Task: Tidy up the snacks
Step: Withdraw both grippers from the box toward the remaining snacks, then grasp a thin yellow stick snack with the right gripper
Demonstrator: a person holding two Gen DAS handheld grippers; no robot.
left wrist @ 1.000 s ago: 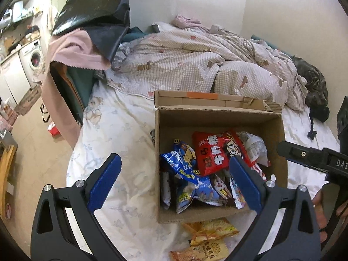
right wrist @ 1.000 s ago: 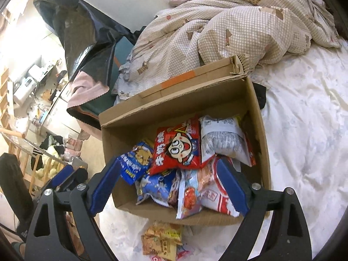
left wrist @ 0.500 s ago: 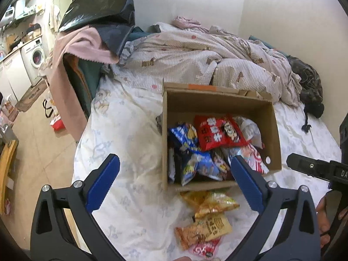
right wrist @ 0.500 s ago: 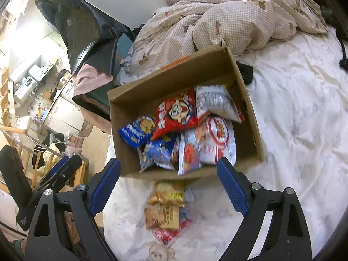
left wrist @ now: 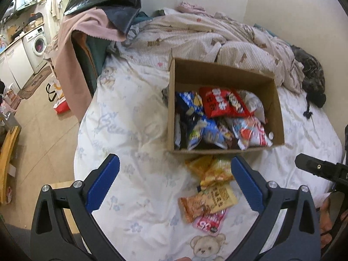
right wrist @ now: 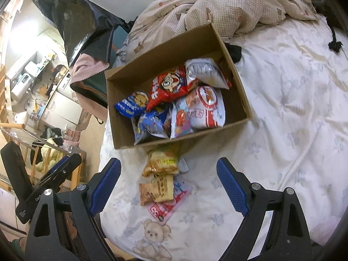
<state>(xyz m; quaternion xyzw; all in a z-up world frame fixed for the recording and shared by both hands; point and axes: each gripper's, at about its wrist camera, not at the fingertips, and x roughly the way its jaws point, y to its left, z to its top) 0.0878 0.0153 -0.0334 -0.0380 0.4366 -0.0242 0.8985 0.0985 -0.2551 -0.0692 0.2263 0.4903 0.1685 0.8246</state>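
An open cardboard box (left wrist: 279, 117) (right wrist: 243, 95) sits on the bed, filled with several snack bags, a red one (left wrist: 224, 104) (right wrist: 168, 87) on top. Just in front of the box lie three loose packets on the sheet: a yellow one (left wrist: 214, 170) (right wrist: 163, 161), an orange-tan one (left wrist: 208, 202) (right wrist: 156, 189) and a pink one (left wrist: 209, 223) (right wrist: 169, 204). My left gripper (left wrist: 174, 182) hangs open above the sheet, nothing between its blue pads. My right gripper (right wrist: 168, 184) is also open, straddling the loose packets from above without touching them.
A rumpled checked quilt (left wrist: 206, 37) (right wrist: 217, 6) lies behind the box. The bed's left edge drops to a tiled floor (left wrist: 43, 130); a chair draped with pink cloth (left wrist: 87, 28) and black plastic stands there. Dark clothing (left wrist: 311, 74) lies at the right by the wall.
Both grippers have drawn back from the box toward the bed's near edge. The box now looks smaller and farther, and the loose packets in front of it have come fully into view.
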